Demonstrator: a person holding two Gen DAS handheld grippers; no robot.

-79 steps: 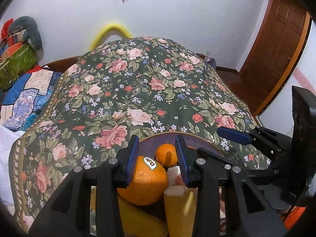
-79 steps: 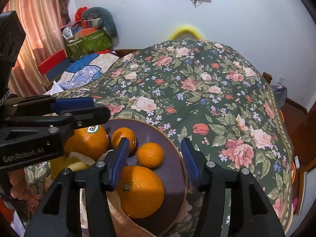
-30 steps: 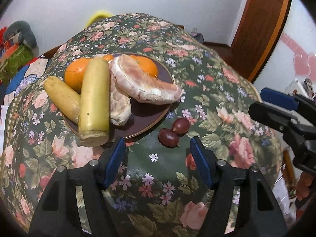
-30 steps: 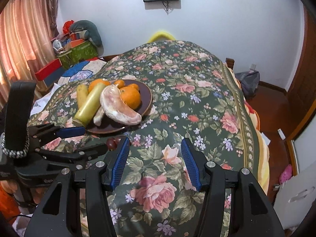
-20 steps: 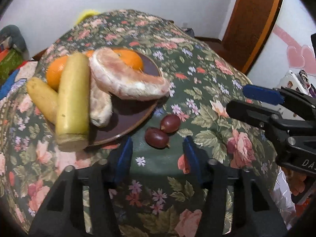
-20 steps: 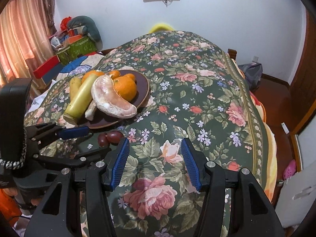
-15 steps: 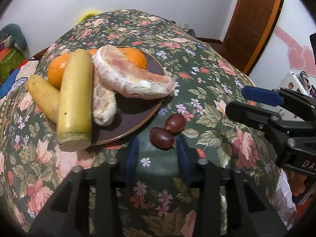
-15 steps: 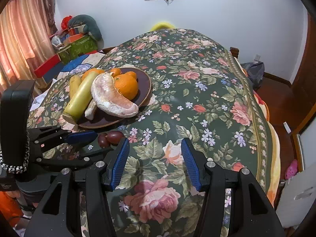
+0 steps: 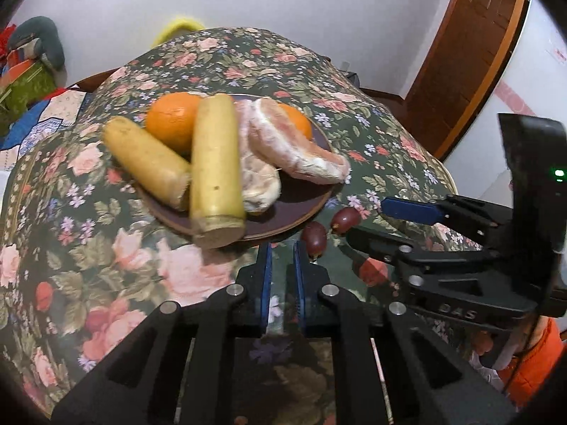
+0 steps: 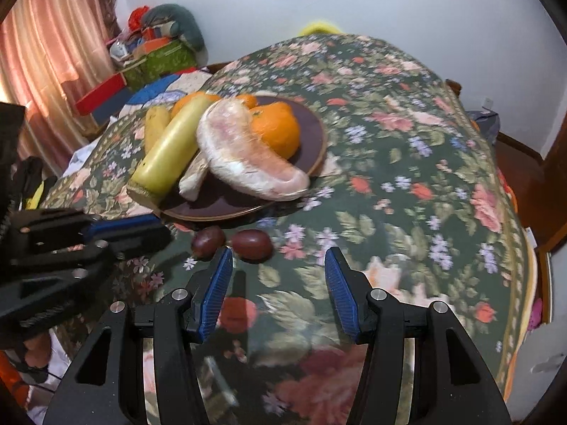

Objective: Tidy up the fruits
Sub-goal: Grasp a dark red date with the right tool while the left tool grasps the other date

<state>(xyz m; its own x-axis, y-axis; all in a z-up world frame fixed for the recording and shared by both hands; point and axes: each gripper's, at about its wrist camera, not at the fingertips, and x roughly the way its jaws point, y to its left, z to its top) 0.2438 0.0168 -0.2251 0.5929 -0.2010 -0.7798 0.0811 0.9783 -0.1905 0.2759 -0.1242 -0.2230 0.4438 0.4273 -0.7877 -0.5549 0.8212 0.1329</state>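
Grapes point(image 10: 232, 242), small, smooth and easily crushed, lie on the floral counter point(image 10: 407, 194) beside the plate point(image 10: 315, 148), wanting a gentle sideways pinch; left gripper point(image 9: 281, 258) fingers shut empty, right gripper point(image 10: 278, 272) fingers part-open, holding nothing

Left gripper point(image 9: 281, 248): blue-padded jaws, wide apart a second ago, now nearly together with nothing between them, at lower centre of the left wrist view. Two dark red oval grapes point(image 9: 314, 236) now lie just right of its tips, no longer between them. Right gripper point(image 10: 276, 258) now sits lower and nearer the grapes.
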